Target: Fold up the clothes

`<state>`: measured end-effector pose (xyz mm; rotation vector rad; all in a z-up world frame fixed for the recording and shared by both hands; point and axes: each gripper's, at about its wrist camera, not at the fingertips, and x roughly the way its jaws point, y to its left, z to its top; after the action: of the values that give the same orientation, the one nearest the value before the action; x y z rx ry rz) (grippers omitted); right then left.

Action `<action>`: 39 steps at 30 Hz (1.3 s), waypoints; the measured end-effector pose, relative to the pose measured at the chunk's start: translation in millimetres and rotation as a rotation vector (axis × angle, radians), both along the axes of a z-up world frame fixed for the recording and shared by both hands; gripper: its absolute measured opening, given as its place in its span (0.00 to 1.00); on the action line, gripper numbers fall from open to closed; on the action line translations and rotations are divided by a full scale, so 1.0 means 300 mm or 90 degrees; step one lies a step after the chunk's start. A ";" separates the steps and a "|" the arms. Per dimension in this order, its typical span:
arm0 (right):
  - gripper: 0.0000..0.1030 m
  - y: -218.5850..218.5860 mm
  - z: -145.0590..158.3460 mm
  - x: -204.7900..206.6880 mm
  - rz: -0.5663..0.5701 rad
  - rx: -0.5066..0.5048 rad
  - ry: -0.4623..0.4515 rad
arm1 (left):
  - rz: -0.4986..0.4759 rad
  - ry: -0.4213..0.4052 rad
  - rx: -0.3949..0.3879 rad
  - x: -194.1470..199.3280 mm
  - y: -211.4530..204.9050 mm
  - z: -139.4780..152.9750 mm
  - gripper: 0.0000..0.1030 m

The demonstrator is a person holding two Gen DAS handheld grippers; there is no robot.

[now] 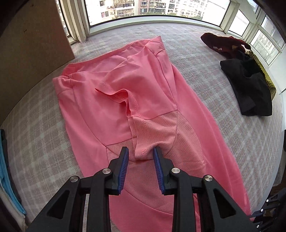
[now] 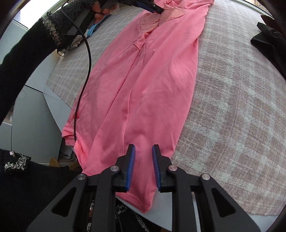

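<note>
A pink garment [image 1: 121,100] lies spread lengthwise on the checked cloth surface, with mesh panels [image 1: 157,135] near its middle. My left gripper [image 1: 141,153] is open, its blue pads on either side of a raised mesh fold [image 1: 144,148] without pinching it. In the right wrist view the same pink garment [image 2: 143,85] runs away from me, its hem [image 2: 143,201] hanging over the table edge. My right gripper [image 2: 143,155] is open just above that end of the fabric. The left gripper [image 2: 153,8] shows at the far end, held by a person's hand [image 2: 100,12].
A black garment with yellow trim [image 1: 250,85] and a dark red one [image 1: 219,44] lie at the right by the windows. Folded blue cloth [image 1: 7,178] sits at the left edge. A cable [image 2: 87,71] hangs from the sleeve [image 2: 26,58] across the pink fabric.
</note>
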<state>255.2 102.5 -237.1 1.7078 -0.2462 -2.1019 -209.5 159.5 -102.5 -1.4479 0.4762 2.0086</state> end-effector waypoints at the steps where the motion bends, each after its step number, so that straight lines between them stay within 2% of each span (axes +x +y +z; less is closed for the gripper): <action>1: 0.19 -0.001 -0.003 0.000 0.000 0.001 0.000 | -0.010 -0.002 0.005 -0.001 0.002 0.000 0.19; 2: 0.19 -0.004 -0.003 0.000 0.000 0.004 0.001 | -0.021 -0.005 0.011 -0.002 0.004 0.001 0.03; 5: 0.19 -0.015 -0.008 0.001 -0.009 0.010 0.002 | -0.068 0.036 -0.007 0.030 0.007 0.027 0.03; 7: 0.19 -0.025 -0.008 -0.005 -0.020 0.018 -0.005 | -0.056 0.018 0.004 0.031 -0.025 0.034 0.04; 9: 0.19 -0.038 -0.003 -0.020 -0.026 0.033 -0.019 | -0.060 0.016 0.027 0.023 -0.052 0.062 0.10; 10: 0.19 -0.040 0.005 -0.031 -0.029 0.037 -0.024 | -0.063 0.016 0.038 0.020 -0.066 0.076 0.16; 11: 0.19 -0.029 0.029 -0.055 -0.035 0.028 -0.022 | -0.061 0.021 0.045 0.002 -0.074 0.101 0.28; 13: 0.19 -0.005 0.079 -0.104 -0.046 0.010 -0.017 | -0.065 0.037 0.073 -0.055 -0.073 0.147 0.42; 14: 0.19 0.007 0.103 -0.128 -0.052 0.001 -0.014 | -0.068 0.045 0.087 -0.084 -0.073 0.170 0.43; 16: 0.19 0.057 0.169 -0.211 -0.069 -0.012 0.013 | -0.075 0.041 0.074 -0.146 -0.044 0.143 0.43; 18: 0.19 0.122 0.227 -0.337 -0.083 0.005 0.056 | -0.082 0.036 0.060 -0.209 -0.015 0.115 0.43; 21: 0.19 0.225 0.255 -0.533 -0.106 0.043 0.098 | -0.094 0.029 0.040 -0.302 0.028 0.073 0.43; 23: 0.19 0.314 0.245 -0.654 -0.123 0.033 0.105 | -0.101 0.024 0.027 -0.365 0.057 0.046 0.40; 26: 0.19 0.392 0.216 -0.849 -0.153 0.007 0.109 | -0.122 0.016 0.035 -0.378 0.077 0.024 0.39; 30: 0.19 0.467 0.165 -1.087 -0.175 -0.021 0.110 | -0.159 0.010 0.022 -0.381 0.104 -0.006 0.31; 32: 0.19 0.479 0.132 -1.190 -0.174 -0.025 0.103 | -0.170 0.005 0.021 -0.385 0.114 -0.017 0.11; 34: 0.19 0.480 0.103 -1.272 -0.168 -0.024 0.097 | -0.181 0.007 0.028 -0.387 0.119 -0.019 0.01; 39: 0.20 0.464 0.087 -1.369 -0.149 -0.037 0.109 | -0.174 0.027 0.065 -0.391 0.081 0.023 0.01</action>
<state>-155.5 241.7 -211.0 1.5168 -0.4701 -2.3682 -326.7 183.9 -95.4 -1.2093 0.5496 1.8215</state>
